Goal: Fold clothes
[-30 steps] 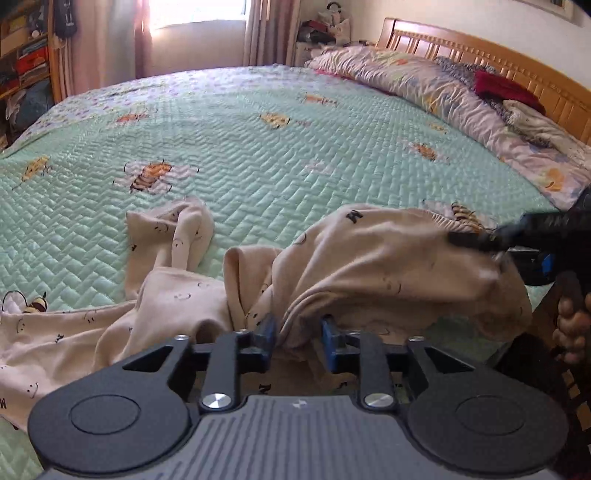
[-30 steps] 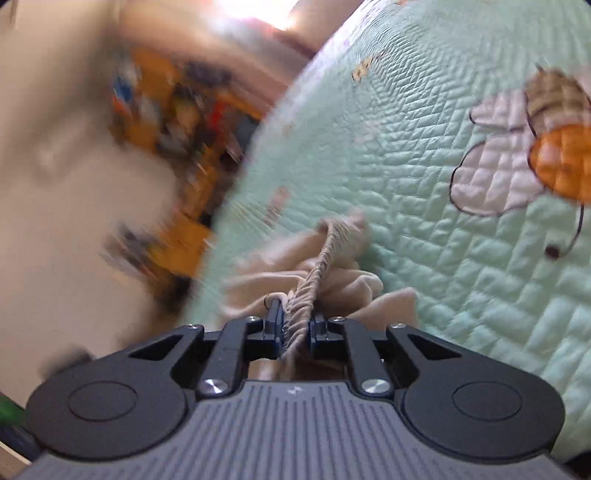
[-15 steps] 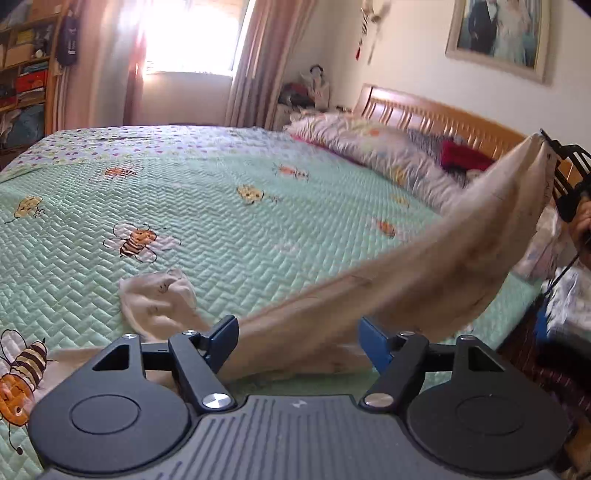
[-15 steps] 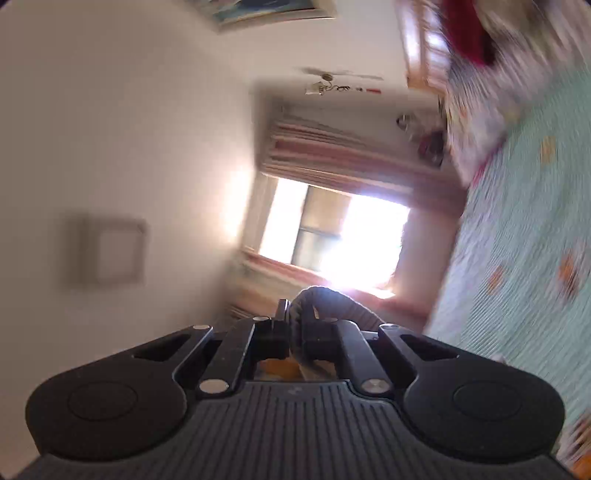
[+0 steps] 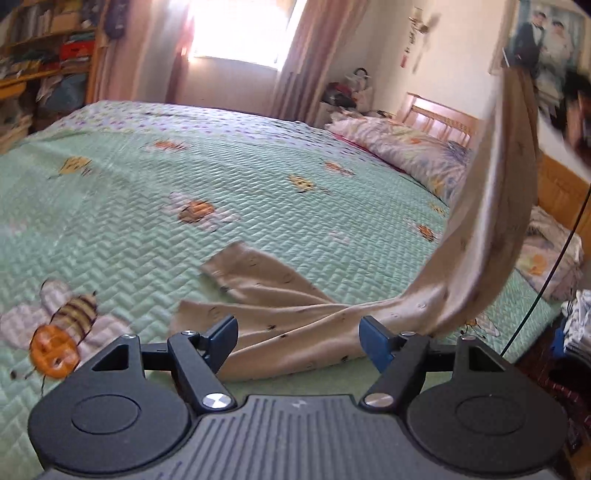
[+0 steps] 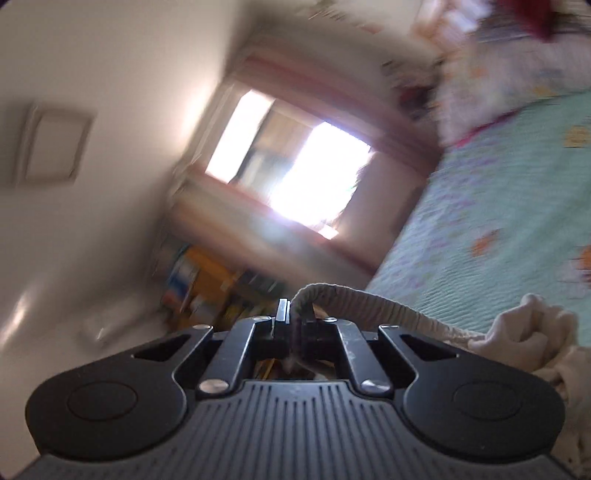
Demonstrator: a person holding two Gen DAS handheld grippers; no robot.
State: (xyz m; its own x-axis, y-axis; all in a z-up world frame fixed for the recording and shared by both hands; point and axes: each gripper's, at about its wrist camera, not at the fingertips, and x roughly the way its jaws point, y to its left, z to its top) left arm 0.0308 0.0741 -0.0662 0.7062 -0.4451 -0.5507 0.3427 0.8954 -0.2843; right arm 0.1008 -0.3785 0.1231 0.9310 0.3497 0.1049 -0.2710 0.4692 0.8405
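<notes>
A pair of beige trousers [image 5: 280, 295] with small dark prints lies with its legs on the green quilted bedspread [image 5: 221, 177]; its upper part is pulled up steeply to the right. My left gripper [image 5: 298, 338] is open just above the cloth, pads clear of it. My right gripper [image 6: 293, 325] is shut on the trousers' ribbed waistband [image 6: 369, 299], held high and pointing about level at the window. In the left wrist view the right gripper [image 5: 576, 107] is a dark blur at the top right, at the top of the raised cloth.
The bed has a wooden headboard [image 5: 443, 118] and a heap of bedding [image 5: 406, 147] along its right side. More folded cloth [image 5: 580, 325] lies off the bed at the right. Shelves [image 5: 44, 55] stand at the far left, a window [image 5: 240, 29] behind.
My left gripper let go of the trousers and opened wide. My right gripper rose high with the waistband, pulling the crumpled trousers out long and up to the right.
</notes>
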